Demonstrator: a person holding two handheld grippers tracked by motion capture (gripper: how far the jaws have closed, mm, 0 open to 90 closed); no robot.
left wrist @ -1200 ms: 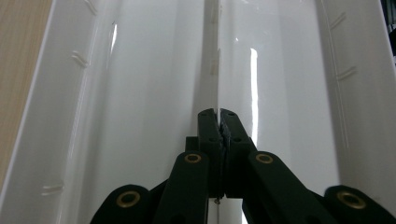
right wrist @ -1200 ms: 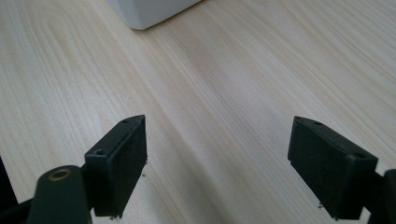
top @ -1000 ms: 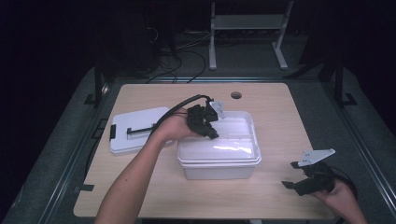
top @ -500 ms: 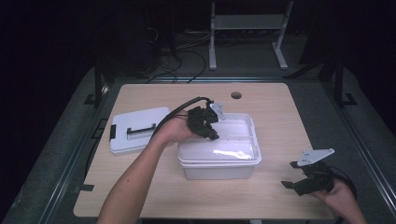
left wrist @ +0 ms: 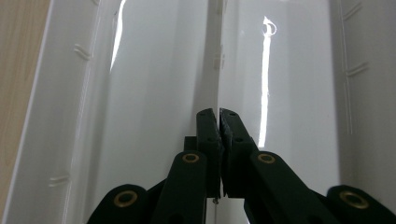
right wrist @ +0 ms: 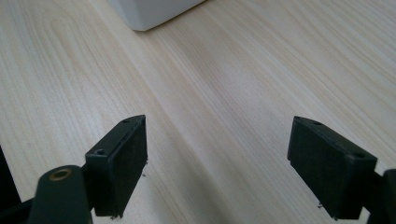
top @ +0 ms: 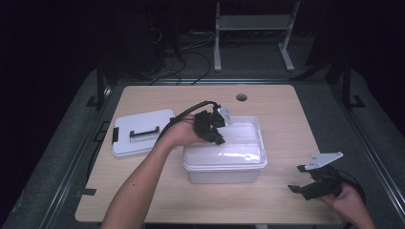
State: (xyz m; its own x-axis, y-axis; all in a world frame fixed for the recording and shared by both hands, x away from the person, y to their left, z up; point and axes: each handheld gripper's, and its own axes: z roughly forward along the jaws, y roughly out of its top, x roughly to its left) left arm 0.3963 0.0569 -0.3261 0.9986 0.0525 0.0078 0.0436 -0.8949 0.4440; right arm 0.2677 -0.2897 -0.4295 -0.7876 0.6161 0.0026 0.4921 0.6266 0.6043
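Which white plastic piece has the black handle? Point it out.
The flat lid lying left of the left gripper. It carries a black handle across its top; the open box beside it is deeper and has none.

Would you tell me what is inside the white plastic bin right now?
The left gripper, jaws together, reaches into the white bin; its glossy walls and floor look bare. The corner beneath the hand is covered.

Dim, dark surroundings; overhead glare streaks on white bin [left wrist: 140, 93].
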